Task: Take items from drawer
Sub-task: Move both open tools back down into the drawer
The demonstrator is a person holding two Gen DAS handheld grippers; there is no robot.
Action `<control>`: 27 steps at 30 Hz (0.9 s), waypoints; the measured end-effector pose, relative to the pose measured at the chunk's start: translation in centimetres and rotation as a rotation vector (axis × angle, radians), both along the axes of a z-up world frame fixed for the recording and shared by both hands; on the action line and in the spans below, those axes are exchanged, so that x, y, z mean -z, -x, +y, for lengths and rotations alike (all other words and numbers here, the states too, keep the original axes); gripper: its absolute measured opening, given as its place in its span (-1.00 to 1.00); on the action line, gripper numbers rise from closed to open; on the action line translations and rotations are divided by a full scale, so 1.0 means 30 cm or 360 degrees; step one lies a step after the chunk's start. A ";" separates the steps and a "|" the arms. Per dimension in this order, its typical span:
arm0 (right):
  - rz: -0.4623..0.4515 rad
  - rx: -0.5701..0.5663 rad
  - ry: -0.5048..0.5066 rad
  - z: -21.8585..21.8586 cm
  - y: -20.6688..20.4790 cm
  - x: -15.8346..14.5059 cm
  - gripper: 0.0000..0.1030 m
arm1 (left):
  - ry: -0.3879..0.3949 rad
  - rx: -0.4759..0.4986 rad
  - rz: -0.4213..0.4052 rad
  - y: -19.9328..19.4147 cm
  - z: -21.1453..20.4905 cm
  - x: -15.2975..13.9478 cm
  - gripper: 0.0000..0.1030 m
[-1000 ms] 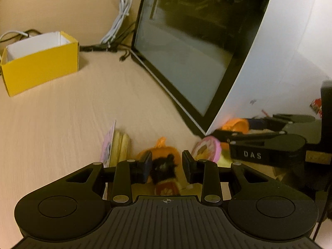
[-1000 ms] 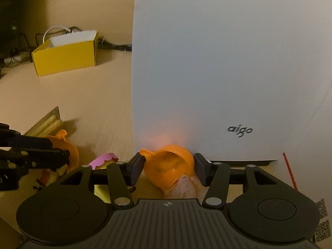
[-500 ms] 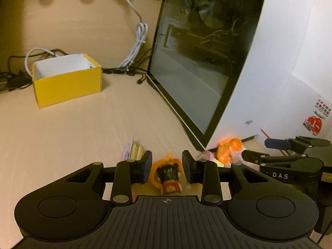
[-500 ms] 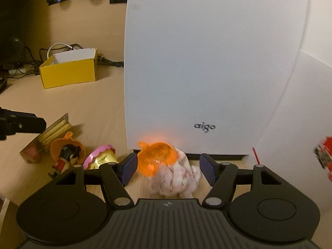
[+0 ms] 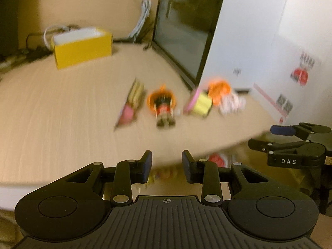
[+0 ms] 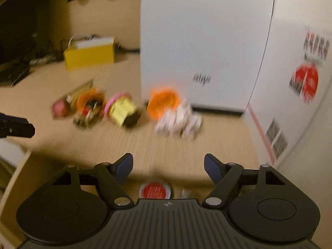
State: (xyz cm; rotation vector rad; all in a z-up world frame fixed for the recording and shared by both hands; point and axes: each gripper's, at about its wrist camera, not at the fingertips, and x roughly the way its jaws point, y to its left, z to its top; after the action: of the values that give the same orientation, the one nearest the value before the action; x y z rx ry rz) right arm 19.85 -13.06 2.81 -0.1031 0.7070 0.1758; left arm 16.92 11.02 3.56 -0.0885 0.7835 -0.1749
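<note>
Several small items lie in a row on the wooden desk [image 5: 62,108]: a pink-ended snack packet [image 5: 130,105], an orange-ringed figure toy [image 5: 162,105], a pink and yellow cupcake toy [image 5: 200,103], an orange capsule [image 6: 164,101] and a crumpled white wrapper [image 6: 180,120]. Below the desk edge a red-lidded round item [image 6: 154,191] shows in the drawer, seen also as the red-lidded item [image 5: 215,158]. My left gripper [image 5: 167,166] is open and empty over the desk edge. My right gripper [image 6: 168,166] is wide open and empty; it appears as the right gripper [image 5: 288,137] at the right.
A white computer case [image 6: 205,41] with a dark glass side [image 5: 182,31] stands behind the items. A white printed box [image 6: 300,83] is on the right. A yellow open box [image 5: 83,45] and cables [image 5: 143,14] sit at the back. Frames are motion-blurred.
Both grippers pulled back from the items on the desk to its front edge. The right gripper opened wider, leaving the orange capsule and wrapper on the desk. The drawer contents came into view.
</note>
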 end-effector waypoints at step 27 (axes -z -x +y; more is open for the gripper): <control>0.0279 -0.0226 0.0019 0.077 0.044 0.232 0.50 | -0.0330 0.0015 0.0649 -0.079 -0.083 0.315 -0.32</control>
State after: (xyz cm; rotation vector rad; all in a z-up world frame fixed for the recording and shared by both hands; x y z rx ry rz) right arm 18.54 -10.73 -4.15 -0.1505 0.8760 0.3194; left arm 19.28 8.53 -5.88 0.0789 1.2045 -0.0836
